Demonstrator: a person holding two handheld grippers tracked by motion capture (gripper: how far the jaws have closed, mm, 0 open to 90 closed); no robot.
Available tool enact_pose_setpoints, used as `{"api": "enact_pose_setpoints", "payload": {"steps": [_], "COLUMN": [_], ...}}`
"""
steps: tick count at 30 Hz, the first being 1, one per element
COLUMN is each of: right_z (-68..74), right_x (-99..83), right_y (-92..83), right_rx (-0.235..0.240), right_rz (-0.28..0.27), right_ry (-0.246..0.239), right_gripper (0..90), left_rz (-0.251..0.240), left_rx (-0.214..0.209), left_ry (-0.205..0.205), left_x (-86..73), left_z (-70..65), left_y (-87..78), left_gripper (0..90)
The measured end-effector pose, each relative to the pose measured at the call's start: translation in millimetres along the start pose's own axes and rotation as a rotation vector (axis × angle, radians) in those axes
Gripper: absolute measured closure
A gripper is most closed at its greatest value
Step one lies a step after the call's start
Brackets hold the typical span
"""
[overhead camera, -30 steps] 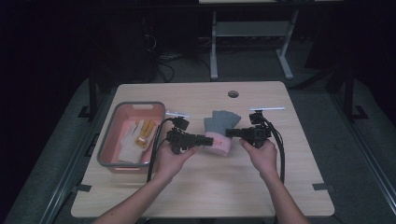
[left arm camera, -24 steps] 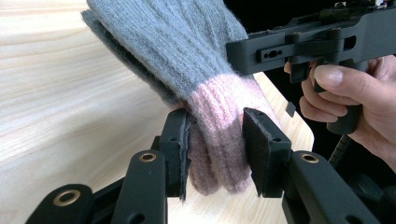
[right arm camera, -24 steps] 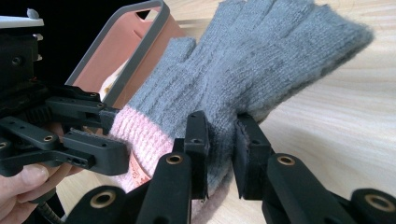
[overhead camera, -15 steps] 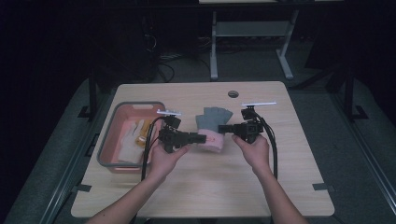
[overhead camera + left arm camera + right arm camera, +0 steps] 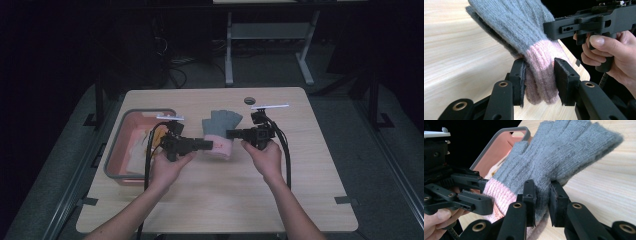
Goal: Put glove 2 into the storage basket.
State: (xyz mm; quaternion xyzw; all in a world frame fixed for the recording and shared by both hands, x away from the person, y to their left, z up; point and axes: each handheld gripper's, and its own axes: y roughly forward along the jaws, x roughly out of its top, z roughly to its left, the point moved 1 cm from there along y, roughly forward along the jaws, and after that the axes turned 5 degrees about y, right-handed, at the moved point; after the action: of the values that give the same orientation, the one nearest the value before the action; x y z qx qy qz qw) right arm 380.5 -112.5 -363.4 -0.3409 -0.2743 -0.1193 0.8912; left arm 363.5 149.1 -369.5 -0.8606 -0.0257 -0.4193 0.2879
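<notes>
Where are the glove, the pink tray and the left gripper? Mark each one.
glove [image 5: 564, 152]: right gripper view, on the grey knitted palm.
pink tray [image 5: 117, 150]: high view, on its grey left rim.
left gripper [image 5: 540, 80]: left gripper view, midway between its fingertips, shut on the glove's pink cuff.

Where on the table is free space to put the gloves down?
Bare wood lies in front of the gloves, between the forearms up to the table near edge, and right of the right tongs. It is crowded around the pink bin beside the left tongs.
</notes>
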Motion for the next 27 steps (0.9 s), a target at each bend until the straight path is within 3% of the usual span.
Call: {"api": "enact_pose_setpoints", "payload": {"steps": [27], "right_z": [42.5], "right_x": [22.0], "right_y": [37.9], "right_rx": [0.072], "right_rz": [0.025], "right_ry": [-0.048], "right_gripper": [77.0], "left_rz": [-0.069], "left_rx": [0.044], "left_ry": [-0.005], "left_x": [-3.7], "left_z": [20.9], "left_y": [-56.7], "left_gripper": [62.4]}}
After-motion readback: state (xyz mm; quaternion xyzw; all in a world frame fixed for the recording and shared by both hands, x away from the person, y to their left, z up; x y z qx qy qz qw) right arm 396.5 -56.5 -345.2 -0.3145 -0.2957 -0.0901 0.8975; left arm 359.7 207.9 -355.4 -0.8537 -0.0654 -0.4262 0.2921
